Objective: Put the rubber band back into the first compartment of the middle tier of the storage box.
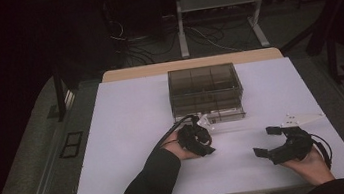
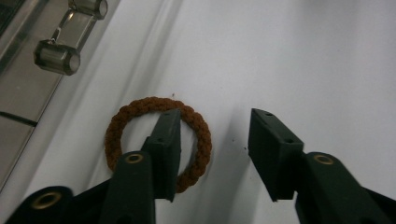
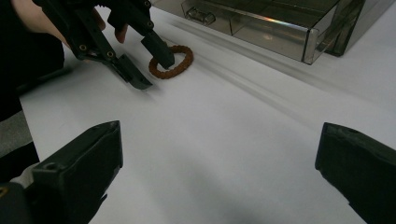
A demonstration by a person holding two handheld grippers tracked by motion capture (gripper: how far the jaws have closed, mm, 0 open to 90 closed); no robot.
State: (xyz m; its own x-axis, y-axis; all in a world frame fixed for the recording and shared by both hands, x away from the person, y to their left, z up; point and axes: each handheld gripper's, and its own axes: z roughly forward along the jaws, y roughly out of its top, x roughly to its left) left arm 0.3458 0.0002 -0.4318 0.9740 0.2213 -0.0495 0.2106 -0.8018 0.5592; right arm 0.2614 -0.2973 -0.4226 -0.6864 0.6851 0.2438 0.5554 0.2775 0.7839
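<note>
A smoky transparent compartment box sits toward the far side of a white surface; a white flat plate lies at the right.

Compartment box sits on the tabletop at mid-width, toward the far edge. Braided ring lies flat just before the box's near-left corner. White plate lies near the right edge.

Lab-like room: white worktable, floor cables, metal stand.
</note>
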